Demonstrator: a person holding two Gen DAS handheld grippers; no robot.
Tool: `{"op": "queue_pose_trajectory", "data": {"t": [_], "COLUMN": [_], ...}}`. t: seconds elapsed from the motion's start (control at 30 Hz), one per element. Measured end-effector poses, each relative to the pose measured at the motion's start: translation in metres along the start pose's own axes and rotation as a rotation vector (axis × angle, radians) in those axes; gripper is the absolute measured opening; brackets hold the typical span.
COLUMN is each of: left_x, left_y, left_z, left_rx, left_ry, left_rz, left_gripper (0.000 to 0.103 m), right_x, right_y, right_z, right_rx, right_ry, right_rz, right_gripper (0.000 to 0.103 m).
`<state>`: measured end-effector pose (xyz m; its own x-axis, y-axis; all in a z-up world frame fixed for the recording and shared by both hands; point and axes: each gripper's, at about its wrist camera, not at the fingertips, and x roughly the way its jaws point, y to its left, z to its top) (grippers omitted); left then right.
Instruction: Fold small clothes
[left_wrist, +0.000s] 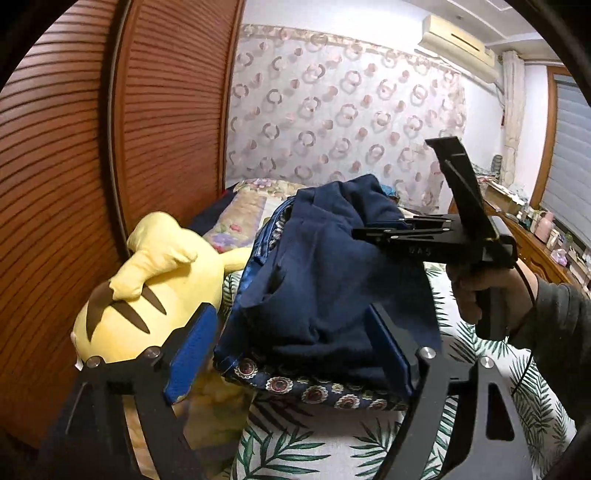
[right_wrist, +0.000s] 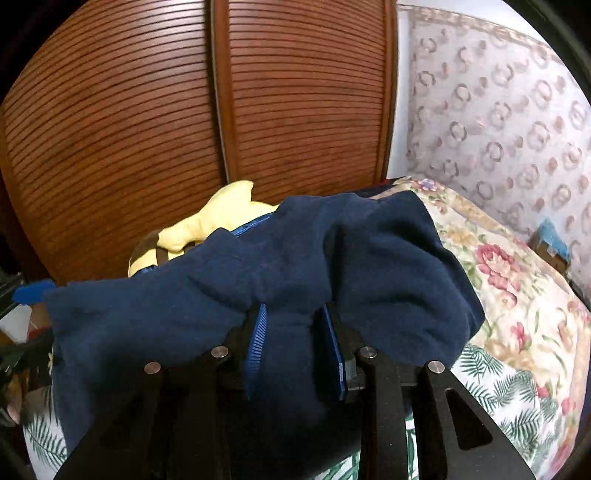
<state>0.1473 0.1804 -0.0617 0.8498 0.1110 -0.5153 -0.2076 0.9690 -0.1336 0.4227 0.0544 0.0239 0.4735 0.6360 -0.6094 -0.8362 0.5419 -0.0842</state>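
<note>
Navy garment (left_wrist: 325, 288) hangs bunched above the bed (left_wrist: 332, 439), between both tools.
Right tool (right_wrist: 295, 332) pinches its upper fold; left tool (left_wrist: 295, 354) stands wide and empty, just below the hem, nearer the loose edge.

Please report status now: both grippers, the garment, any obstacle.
Right gripper shut on navy garment, lifted. Left gripper open, at its hem. Yellow plush beside it.

Left side is blocked by a plush toy (left_wrist: 147, 291) against the wardrobe doors (left_wrist: 92, 166); open bedspread (left_wrist: 314, 443) is seen in front of the garment (left_wrist: 321, 280).
</note>
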Motion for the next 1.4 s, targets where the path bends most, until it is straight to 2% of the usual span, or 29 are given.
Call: {"op": "queue_pose_trajectory", "data": {"t": [0.13,0.2,0.33,0.43,1.03,1.2,1.23,1.27,1.4], "left_x": [-0.009,-0.014,-0.025,-0.035,-0.079,-0.094,-0.098,-0.101,-0.112], "left_y": [-0.011,-0.019,-0.038,-0.050,-0.129,-0.149,-0.153,-0.156,-0.171], "left_z": [0.003,0.004,0.003,0.002,-0.002,0.002,0.004,0.003,0.005], "left_rx": [0.027,0.048,0.095,0.112,0.186,0.205,0.208,0.209,0.230], "left_ry": [-0.009,-0.014,-0.042,-0.066,-0.119,-0.140,-0.145,-0.149,-0.162], "left_rz": [0.006,0.010,0.026,0.007,-0.145,-0.171,-0.179,-0.184,-0.190], "left_gripper": [0.084,0.084,0.084,0.084,0.084,0.084,0.084,0.084,0.084], "right_x": [-0.022,-0.043,-0.092,-0.122,-0.265,-0.294,-0.298,-0.302,-0.312], "right_y": [0.005,0.021,0.039,0.054,0.132,0.161,0.165,0.171,0.188], "right_z": [-0.014,-0.022,-0.041,-0.054,-0.173,-0.186,-0.187,-0.189,-0.197], "right_rx": [0.048,0.069,0.081,0.086,0.338,0.382,0.365,0.371,0.394], "right_ry": [-0.020,-0.040,-0.090,-0.113,-0.228,-0.274,-0.278,-0.286,-0.324], "right_rz": [-0.049,-0.053,-0.095,-0.142,-0.495,-0.549,-0.483,-0.488,-0.517], "right_gripper": [0.038,0.040,0.057,0.069,0.071,0.073,0.077,0.082,0.089]}}
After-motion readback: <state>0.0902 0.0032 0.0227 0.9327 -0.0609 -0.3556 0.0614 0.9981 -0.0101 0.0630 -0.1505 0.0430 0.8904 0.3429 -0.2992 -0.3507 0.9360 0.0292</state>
